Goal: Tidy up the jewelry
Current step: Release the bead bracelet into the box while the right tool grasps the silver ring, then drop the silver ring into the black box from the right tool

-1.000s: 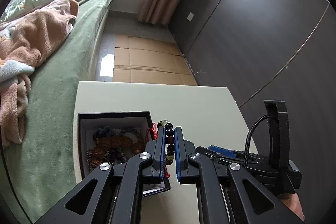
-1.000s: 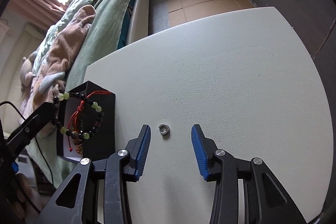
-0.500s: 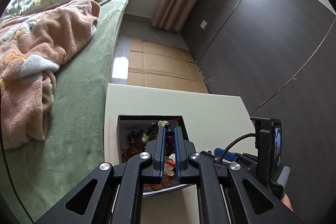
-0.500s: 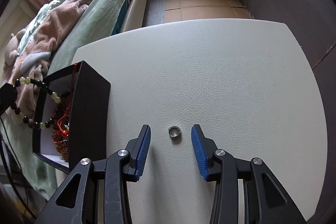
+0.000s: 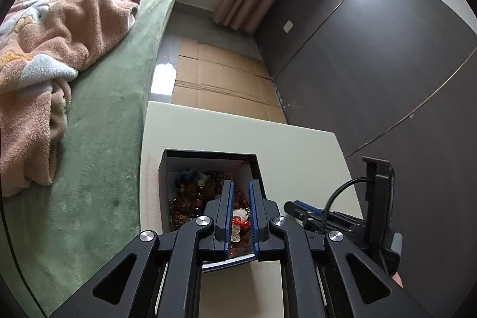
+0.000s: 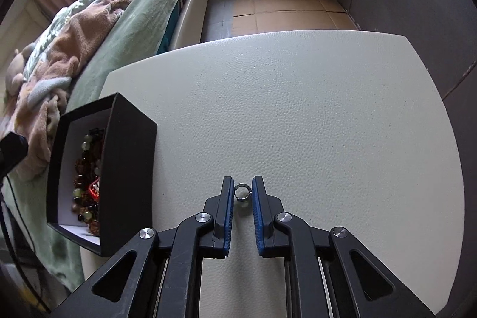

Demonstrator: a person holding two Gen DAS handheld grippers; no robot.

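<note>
A black jewelry box (image 5: 210, 155) sits at the table's left edge, filled with beaded bracelets (image 5: 193, 192). My left gripper (image 5: 240, 189) hangs over the box, its jaws a narrow gap apart and empty; the bead bracelet lies in the box below. In the right wrist view the box (image 6: 128, 157) stands at the left. A small silver ring (image 6: 242, 190) lies on the white table (image 6: 298, 109). My right gripper (image 6: 241, 189) has closed around the ring, both blue pads touching its sides.
A green bed (image 5: 113, 115) with a pink blanket (image 5: 53, 29) runs along the table's left side. Dark wall panels (image 5: 372, 64) stand to the right. Cardboard sheets (image 5: 220, 79) cover the floor beyond the table.
My left gripper carried the bead bracelet over the box and released it inside. My right gripper moved forward and closed from wide open onto the ring.
</note>
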